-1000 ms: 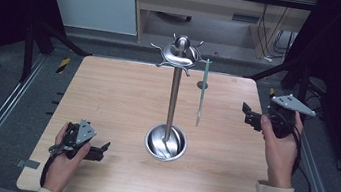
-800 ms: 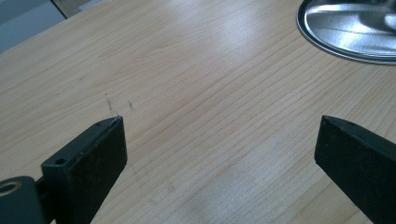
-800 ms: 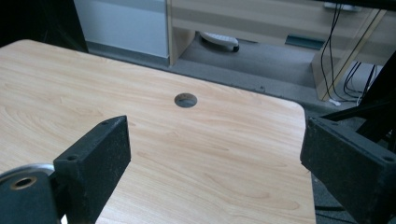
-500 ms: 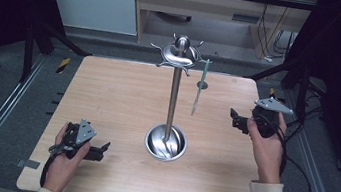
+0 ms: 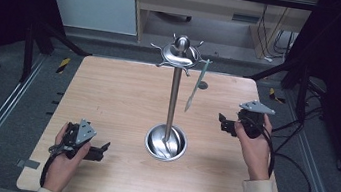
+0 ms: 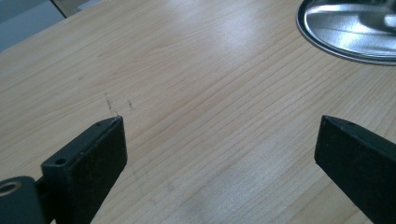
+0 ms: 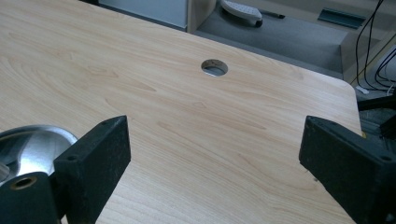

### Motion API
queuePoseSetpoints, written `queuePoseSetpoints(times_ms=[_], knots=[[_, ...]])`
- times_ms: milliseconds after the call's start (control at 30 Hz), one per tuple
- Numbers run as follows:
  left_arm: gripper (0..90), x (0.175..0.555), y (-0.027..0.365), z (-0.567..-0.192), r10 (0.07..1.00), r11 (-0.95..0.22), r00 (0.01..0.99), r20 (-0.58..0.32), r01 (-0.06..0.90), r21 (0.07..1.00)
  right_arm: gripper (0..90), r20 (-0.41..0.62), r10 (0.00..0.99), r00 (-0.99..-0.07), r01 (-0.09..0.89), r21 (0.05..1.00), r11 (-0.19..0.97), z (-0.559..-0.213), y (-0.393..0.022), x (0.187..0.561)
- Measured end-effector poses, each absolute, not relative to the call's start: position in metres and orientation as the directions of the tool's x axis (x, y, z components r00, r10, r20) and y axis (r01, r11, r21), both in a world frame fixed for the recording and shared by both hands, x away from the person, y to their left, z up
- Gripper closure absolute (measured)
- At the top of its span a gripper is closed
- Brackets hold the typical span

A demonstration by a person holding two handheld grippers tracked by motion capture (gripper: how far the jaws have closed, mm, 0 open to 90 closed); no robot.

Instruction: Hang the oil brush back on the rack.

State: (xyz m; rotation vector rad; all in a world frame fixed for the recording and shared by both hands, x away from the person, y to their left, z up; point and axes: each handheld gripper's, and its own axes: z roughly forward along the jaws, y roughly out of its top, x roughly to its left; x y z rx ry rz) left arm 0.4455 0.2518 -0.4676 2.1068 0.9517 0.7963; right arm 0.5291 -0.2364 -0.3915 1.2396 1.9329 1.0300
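Wooden table (image 5: pixel 122 99): my tongs, left (image 5: pixel 100 148) and right (image 5: pixel 223 122), spread empty; hanging knife (image 5: pixel 196 87) looks stiff, light, slippery—I'd grip its handle.

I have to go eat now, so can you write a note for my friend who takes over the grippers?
Left gripper: open, empty, low over the near left of the table.
Right gripper: open, empty, raised at the right.
The utensil hangs from a hook of the metal stand, tilted. The stand's round base sits mid-table.
Done: the utensil is on its hook.
Left: nothing else to hang in view; perhaps just rest the right gripper.
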Motion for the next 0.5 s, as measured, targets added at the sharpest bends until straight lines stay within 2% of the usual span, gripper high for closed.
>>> queuePoseSetpoints(times_ms=[500], knots=[[2.0,0.445,0.251,-0.468,0.800,-0.502,0.547,0.248,0.382,0.776,10.1,-0.095,0.912,-0.399,0.452,0.845,0.286,-0.414,-0.223,0.536]])
